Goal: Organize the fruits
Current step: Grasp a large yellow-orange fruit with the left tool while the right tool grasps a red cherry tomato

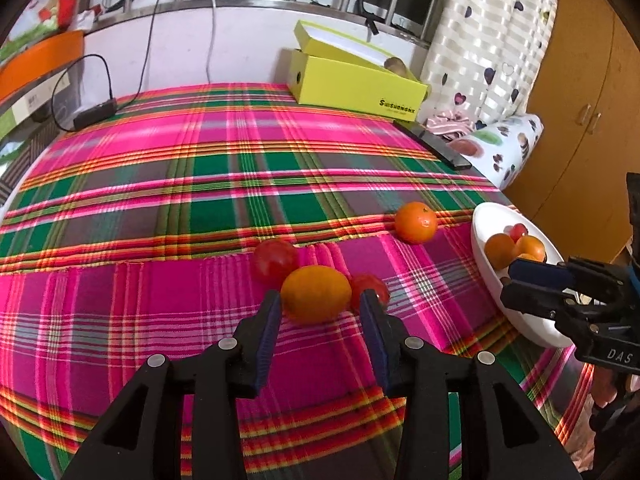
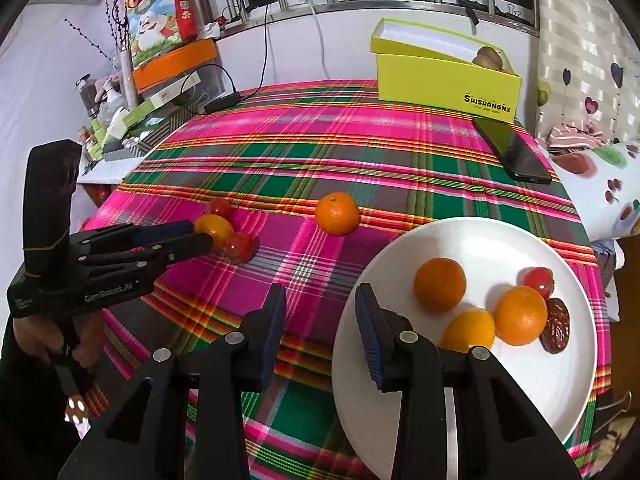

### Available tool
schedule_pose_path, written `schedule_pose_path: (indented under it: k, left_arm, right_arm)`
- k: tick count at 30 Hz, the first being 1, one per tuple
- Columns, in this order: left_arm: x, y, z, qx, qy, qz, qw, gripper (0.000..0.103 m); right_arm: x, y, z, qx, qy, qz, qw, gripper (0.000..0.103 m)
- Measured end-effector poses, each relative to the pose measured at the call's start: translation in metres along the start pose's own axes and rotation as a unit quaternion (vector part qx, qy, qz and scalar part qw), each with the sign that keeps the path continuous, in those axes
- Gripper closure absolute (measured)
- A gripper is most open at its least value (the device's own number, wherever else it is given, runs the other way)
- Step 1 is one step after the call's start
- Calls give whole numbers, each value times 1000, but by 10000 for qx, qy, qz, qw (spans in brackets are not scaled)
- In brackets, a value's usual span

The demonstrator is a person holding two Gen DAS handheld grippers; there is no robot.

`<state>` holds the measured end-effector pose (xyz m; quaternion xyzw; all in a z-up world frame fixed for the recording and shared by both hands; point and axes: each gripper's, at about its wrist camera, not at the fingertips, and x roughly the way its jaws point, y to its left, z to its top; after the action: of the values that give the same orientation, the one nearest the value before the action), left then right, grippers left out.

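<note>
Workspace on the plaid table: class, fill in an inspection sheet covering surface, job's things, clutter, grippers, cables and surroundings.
Surface: plaid cloth covering the table.
Job's things: white plate holding three orange fruits, a small tomato and a dried date; loose on the cloth, an orange, a yellow-orange fruit and two tomatoes beside it.
Clutter: yellow box, black phone.
Grippers: left gripper open around the yellow-orange fruit; right gripper open, empty, at the plate's rim.
Cables: black cable at the far edge.
Surroundings: barred window, heart-patterned curtain, wooden cupboard.
</note>
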<state>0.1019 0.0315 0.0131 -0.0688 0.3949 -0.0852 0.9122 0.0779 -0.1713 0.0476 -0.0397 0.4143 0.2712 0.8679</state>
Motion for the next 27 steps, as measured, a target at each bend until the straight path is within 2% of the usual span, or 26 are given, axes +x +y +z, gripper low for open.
schedule_pose_path:
  k: [13, 16, 27]
  left_arm:
    - [19, 13, 7, -434, 151, -132, 9989, 50]
    - [20, 13, 7, -423, 156, -143, 9989, 54]
    - [3, 22, 0, -416, 25, -16, 9991, 54]
  right_arm:
    - [8, 4, 2, -42, 64, 29, 10000, 66]
    - [9, 5, 3, -58, 75, 33, 9999, 66]
    - [19, 20, 12, -207, 128, 124, 9996, 66]
